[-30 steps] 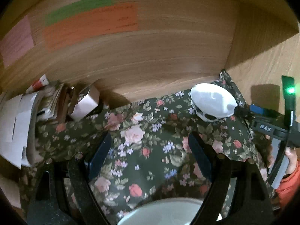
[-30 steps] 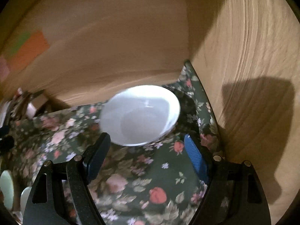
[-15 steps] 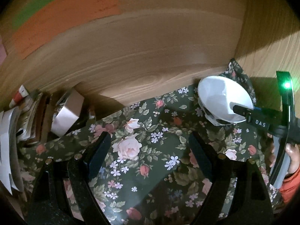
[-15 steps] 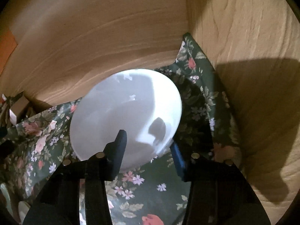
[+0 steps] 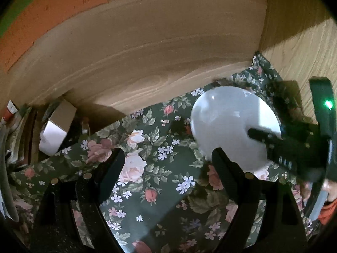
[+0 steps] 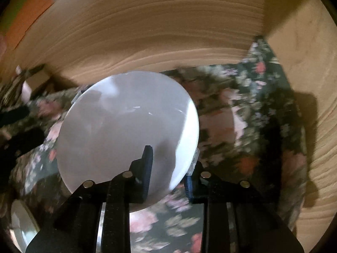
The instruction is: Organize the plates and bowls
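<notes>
A white bowl (image 6: 126, 130) is held in my right gripper (image 6: 170, 164), whose jaws are shut on its near rim, one finger inside and one outside. The bowl is tilted, its inside facing the camera, above the floral cloth (image 6: 252, 126). In the left wrist view the same bowl (image 5: 229, 126) is at the right, near the back right corner, with the right gripper's finger (image 5: 263, 136) reaching over its rim. My left gripper (image 5: 166, 162) is open and empty over the floral cloth (image 5: 160, 164), left of the bowl.
Wooden walls close the back (image 5: 147, 52) and right side (image 5: 299, 48). A small cardboard box (image 5: 56, 126) and a stack of papers (image 5: 12, 137) sit at the left. Another pale dish edge (image 6: 21, 223) shows at the lower left of the right wrist view.
My right gripper has closed on the bowl's rim and lifted and tilted it. My left gripper moved forward, and the pale dish below it has left its view.
</notes>
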The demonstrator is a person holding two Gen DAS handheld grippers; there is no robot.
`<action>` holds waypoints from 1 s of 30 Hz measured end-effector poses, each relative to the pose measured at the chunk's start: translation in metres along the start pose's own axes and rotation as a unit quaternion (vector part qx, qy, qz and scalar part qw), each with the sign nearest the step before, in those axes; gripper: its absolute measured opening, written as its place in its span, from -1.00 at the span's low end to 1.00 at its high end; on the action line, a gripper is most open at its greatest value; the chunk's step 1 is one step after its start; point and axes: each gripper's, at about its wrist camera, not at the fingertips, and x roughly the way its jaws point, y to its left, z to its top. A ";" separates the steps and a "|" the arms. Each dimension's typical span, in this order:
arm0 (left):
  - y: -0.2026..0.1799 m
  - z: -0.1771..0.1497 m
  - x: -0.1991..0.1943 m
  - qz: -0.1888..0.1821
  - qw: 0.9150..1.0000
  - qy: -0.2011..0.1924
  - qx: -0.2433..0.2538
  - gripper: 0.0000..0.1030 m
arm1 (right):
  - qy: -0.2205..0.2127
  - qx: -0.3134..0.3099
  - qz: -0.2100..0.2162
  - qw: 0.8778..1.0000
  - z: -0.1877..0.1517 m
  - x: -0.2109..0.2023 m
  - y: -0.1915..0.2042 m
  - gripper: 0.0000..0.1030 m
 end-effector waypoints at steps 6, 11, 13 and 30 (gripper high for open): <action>0.003 -0.009 0.016 0.004 0.999 0.039 -0.005 0.63 | 0.015 -0.018 0.042 0.999 -0.015 -0.009 0.018 -0.53; 0.005 -0.015 0.025 -0.011 0.998 0.067 -0.018 0.31 | 0.024 -0.011 0.060 0.998 -0.019 -0.012 0.020 -0.51; 0.005 -0.015 0.028 -0.020 0.997 0.076 -0.021 0.27 | 0.019 -0.001 0.063 0.998 -0.020 -0.019 0.015 -0.51; -0.010 -0.022 0.044 -0.043 0.995 0.087 -0.005 -0.56 | 0.016 0.024 0.065 0.997 -0.012 -0.008 0.020 -0.48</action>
